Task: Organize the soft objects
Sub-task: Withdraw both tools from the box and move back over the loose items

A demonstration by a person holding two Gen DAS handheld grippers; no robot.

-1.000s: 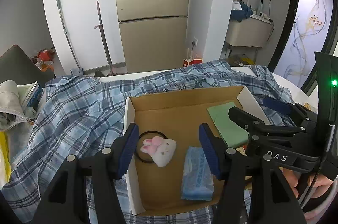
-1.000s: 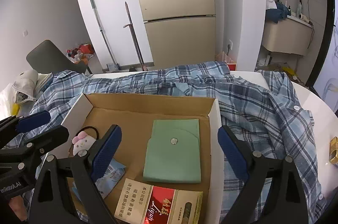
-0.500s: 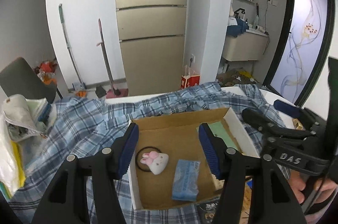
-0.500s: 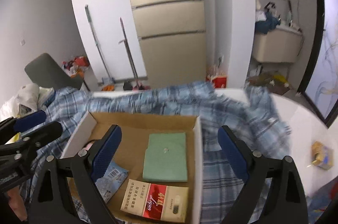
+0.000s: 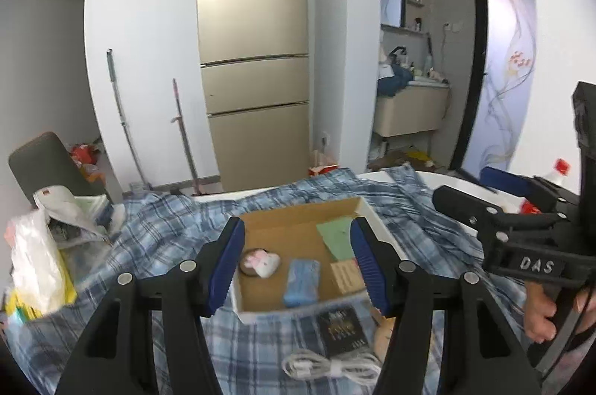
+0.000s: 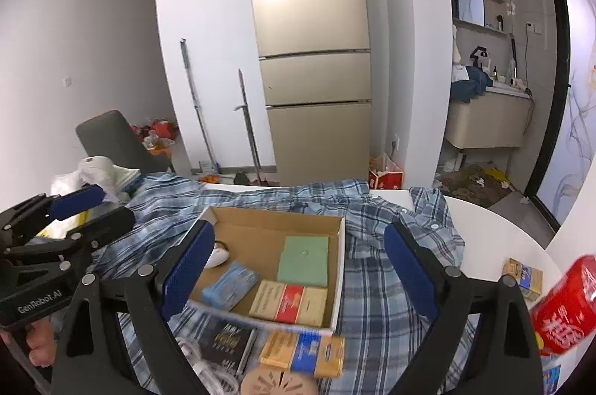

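A cardboard box (image 5: 367,209) (image 6: 341,246) lies on a blue plaid shirt (image 5: 160,231) (image 6: 376,268) spread over the table. In the box lie a white and pink bunny plush (image 5: 260,263), a blue tissue pack (image 5: 302,282) (image 6: 230,285), a green pouch (image 5: 337,238) (image 6: 303,261) and a tan and red carton (image 6: 288,300). My left gripper (image 5: 298,266) is open and empty, raised above and in front of the box. My right gripper (image 6: 298,268) is open and empty, also raised in front of the box.
Near the table's front edge lie a black packet (image 5: 342,330) (image 6: 225,339), a white cable (image 5: 327,367) and a blue and tan carton (image 6: 301,352). A red can (image 6: 564,309) and a small box (image 6: 523,277) sit right. Bags (image 5: 41,257) pile at the left.
Both grippers have pulled back and up from the box, so it looks smaller and items in front of it have come into view. Both stay open.
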